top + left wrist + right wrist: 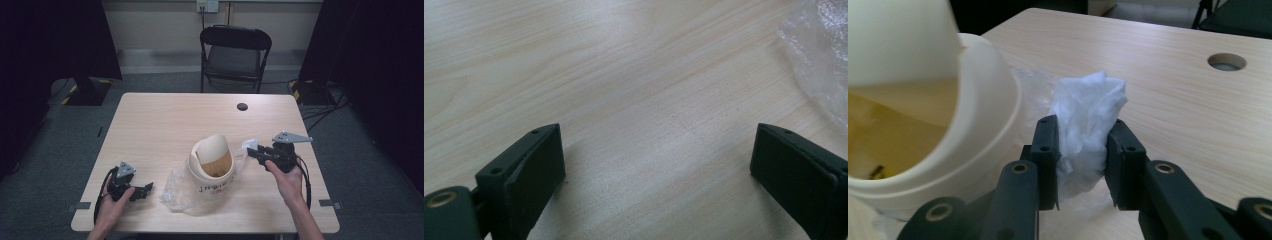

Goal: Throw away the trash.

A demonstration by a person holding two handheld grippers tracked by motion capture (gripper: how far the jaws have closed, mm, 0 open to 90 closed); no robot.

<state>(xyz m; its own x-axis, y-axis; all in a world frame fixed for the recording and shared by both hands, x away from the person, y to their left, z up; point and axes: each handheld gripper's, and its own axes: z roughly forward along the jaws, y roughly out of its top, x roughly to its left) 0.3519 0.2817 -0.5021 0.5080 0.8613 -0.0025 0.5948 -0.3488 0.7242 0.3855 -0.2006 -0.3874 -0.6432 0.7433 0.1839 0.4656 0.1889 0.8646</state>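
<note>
Over the bench (160, 120) from above, the right gripper (253, 150) pinches a white tissue wad (248, 145) just beside the cream bin (212, 162); the left gripper (145, 189) rests apart. Left gripper view: fingers (531, 170) wide, nothing between. Right gripper view: fingers (1047, 150) clamp the wad, bin alongside.

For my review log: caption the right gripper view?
Right claw clamps crumpled white tissue beside open cream plastic bin.
</note>
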